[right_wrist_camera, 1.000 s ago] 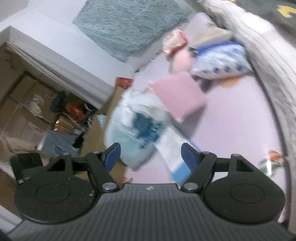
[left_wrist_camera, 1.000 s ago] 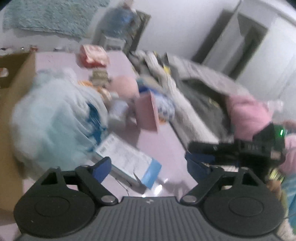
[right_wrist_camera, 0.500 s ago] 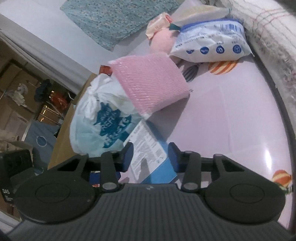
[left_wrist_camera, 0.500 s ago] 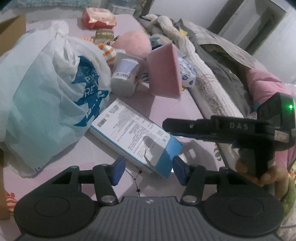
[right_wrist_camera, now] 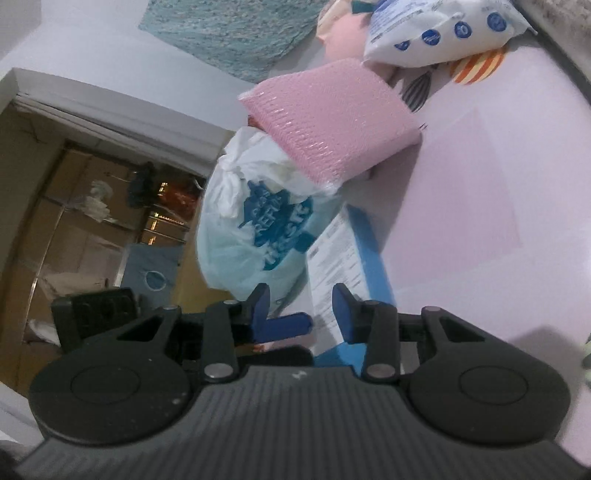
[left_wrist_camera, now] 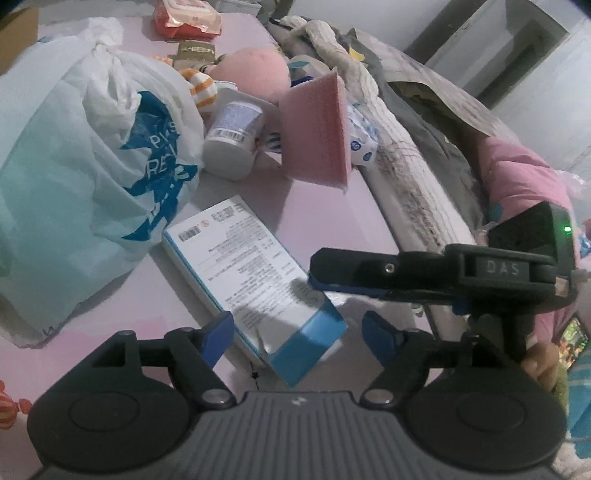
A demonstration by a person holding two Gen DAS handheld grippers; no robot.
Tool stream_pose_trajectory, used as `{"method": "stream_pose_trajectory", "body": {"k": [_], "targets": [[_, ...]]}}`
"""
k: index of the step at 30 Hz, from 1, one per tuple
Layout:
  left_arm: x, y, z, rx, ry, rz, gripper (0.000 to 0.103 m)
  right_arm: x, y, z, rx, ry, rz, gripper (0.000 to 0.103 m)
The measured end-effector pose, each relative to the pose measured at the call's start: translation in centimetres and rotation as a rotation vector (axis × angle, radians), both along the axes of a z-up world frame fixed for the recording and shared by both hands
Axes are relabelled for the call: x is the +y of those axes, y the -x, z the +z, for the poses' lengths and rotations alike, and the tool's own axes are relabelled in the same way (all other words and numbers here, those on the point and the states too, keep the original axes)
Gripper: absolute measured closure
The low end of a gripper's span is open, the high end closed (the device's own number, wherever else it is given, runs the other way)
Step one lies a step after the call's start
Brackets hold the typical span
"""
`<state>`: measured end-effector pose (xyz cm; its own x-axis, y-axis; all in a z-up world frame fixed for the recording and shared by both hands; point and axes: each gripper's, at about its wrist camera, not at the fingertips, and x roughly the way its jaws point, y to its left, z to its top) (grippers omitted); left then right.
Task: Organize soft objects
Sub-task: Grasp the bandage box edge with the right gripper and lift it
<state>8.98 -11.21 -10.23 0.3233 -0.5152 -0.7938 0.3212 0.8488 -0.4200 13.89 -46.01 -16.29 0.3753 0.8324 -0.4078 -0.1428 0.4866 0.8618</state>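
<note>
A blue and white box (left_wrist_camera: pixel 255 284) lies flat on the pink surface (left_wrist_camera: pixel 332 221). My left gripper (left_wrist_camera: pixel 297 336) is open, its fingers either side of the box's near blue end without touching it. My right gripper (right_wrist_camera: pixel 299 306) is open over the same box (right_wrist_camera: pixel 340 266), coming from the right; it shows in the left wrist view (left_wrist_camera: pixel 406 273). A tied white and blue plastic bag (left_wrist_camera: pixel 77 177) sits left of the box. A pink wrapped pad (left_wrist_camera: pixel 317 129) leans upright behind it.
A white tub (left_wrist_camera: pixel 232 136), a pink round plush (left_wrist_camera: pixel 255 70), a red packet (left_wrist_camera: pixel 188 16) and a blue-dotted white pack (right_wrist_camera: pixel 439 33) crowd the back. A cardboard box (left_wrist_camera: pixel 14 40) stands far left. Bedding and clothes (left_wrist_camera: pixel 424 122) run along the right edge.
Both grippers moved in close to the blue and white box. The right gripper's fingers narrowed from wide open. The left gripper's fingers opened wider than half a second ago.
</note>
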Motion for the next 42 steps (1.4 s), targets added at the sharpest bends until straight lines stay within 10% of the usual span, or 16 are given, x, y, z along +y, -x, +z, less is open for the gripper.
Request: {"method": "stream_pose_trajectory", "body": {"k": [8,26,42], "targets": [[-0.5,-0.2,-0.3,-0.013,-0.071,-0.001,0.023,0.0,-0.7,-0.4,0.031,0.183,-0.076,0.064],[-1.8,-0.1,-1.3,-0.032,-0.175,-0.035,0.015,-0.7,-0.3,-2.2,0.144,-0.183,-0.020,0.057],[-0.1,-0.3,-1.4,-0.015,-0.097,0.001,0.020,-1.0,-0.6,-2.5,0.141,-0.112,-0.086,0.057]]}}
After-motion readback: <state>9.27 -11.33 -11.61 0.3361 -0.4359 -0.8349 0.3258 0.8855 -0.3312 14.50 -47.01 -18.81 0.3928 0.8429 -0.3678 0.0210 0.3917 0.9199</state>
